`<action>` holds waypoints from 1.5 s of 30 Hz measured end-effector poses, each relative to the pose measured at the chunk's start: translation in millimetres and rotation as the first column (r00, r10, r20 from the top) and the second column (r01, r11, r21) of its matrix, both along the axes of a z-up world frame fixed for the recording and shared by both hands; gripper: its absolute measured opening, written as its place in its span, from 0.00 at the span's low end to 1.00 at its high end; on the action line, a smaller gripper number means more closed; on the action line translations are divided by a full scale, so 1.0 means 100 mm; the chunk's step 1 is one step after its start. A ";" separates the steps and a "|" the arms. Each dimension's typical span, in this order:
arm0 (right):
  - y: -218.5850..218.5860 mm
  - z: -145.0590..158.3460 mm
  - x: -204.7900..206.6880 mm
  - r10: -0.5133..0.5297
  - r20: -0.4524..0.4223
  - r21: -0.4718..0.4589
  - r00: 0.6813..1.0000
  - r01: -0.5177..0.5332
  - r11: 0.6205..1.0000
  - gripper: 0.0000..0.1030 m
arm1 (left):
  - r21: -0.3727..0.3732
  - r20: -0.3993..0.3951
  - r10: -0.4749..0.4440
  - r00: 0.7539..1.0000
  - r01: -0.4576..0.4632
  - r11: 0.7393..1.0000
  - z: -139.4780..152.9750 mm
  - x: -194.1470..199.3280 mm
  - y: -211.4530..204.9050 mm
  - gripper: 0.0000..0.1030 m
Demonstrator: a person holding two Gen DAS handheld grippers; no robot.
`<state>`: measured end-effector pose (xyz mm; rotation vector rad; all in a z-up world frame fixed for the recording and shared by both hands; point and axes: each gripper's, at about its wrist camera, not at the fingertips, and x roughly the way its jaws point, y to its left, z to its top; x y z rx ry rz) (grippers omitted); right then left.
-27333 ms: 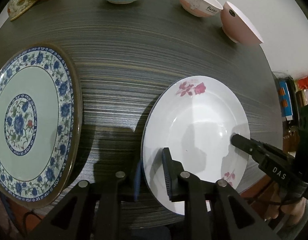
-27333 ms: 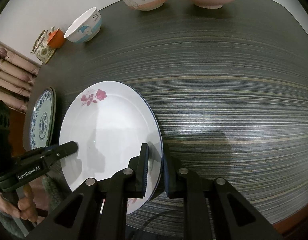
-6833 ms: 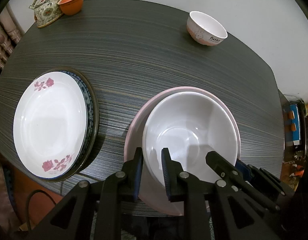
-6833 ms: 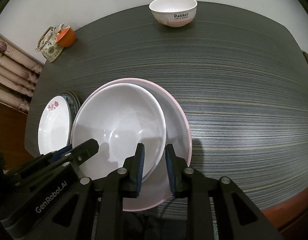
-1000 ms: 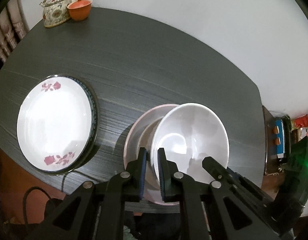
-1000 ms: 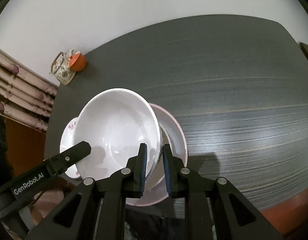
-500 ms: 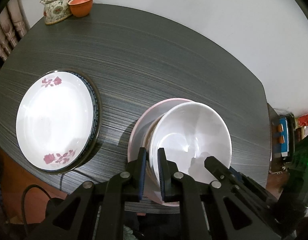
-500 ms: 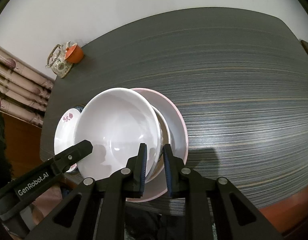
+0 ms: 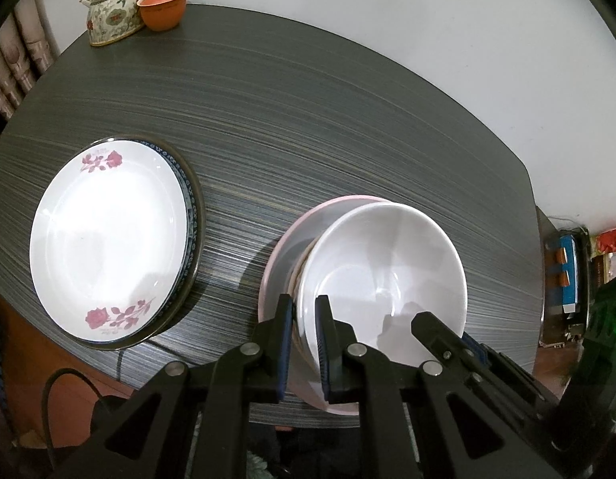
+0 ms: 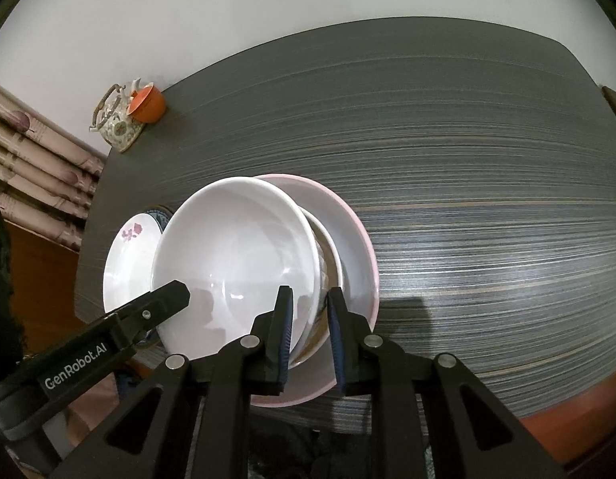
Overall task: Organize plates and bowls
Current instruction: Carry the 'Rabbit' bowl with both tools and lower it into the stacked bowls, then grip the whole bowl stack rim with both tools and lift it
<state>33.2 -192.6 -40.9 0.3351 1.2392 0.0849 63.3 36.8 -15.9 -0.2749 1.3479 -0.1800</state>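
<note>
A white bowl [image 9: 383, 275] sits nested on another bowl inside a large pink bowl [image 9: 286, 251] near the table's front edge. My left gripper [image 9: 306, 343] is shut on the white bowl's near rim. In the right wrist view the white bowl [image 10: 236, 259] tops the stack, with the middle bowl [image 10: 327, 255] and the pink bowl [image 10: 351, 247] below. My right gripper [image 10: 309, 339] has its fingers apart around the rim and looks open. A white rose plate [image 9: 108, 243] lies on a blue-rimmed plate [image 9: 192, 207] at the left.
A floral teapot [image 9: 112, 12] and an orange cup [image 9: 162, 6] stand at the far left corner of the dark striped table [image 9: 327, 119]. The table's front edge is just below the bowl stack. Shelves and clutter are beyond the right edge.
The white bowl has come down into the stack in the pink bowl. The right gripper's fingers have spread a little wider at its rim.
</note>
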 end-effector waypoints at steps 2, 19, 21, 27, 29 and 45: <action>0.01 -0.01 0.00 0.001 0.002 -0.002 1.000 -0.001 1.000 0.18 | -0.002 0.000 -0.001 1.000 0.001 1.000 -0.01 0.00 0.01 0.10; 0.06 -0.01 0.02 0.008 0.011 -0.017 1.000 -0.008 1.000 0.27 | -0.025 -0.004 0.007 1.000 -0.007 1.000 -0.04 0.01 0.07 0.10; 0.06 -0.01 0.02 0.010 0.011 -0.016 1.000 -0.010 1.000 0.29 | -0.028 -0.001 0.008 1.000 -0.008 1.000 -0.02 0.01 0.07 0.10; 0.00 0.00 -0.01 0.002 0.011 0.014 1.000 -0.002 1.000 0.29 | -0.042 0.015 0.012 1.000 -0.012 0.999 0.04 0.00 0.11 0.11; -0.02 0.02 -0.02 0.000 0.015 0.022 1.000 -0.001 1.000 0.29 | -0.047 0.018 0.016 1.000 -0.015 0.999 0.05 0.00 0.13 0.12; -0.16 0.05 -0.11 -0.015 0.027 0.027 1.000 0.014 1.000 0.28 | -0.069 0.034 0.088 0.996 -0.086 0.994 0.14 -0.04 0.47 0.19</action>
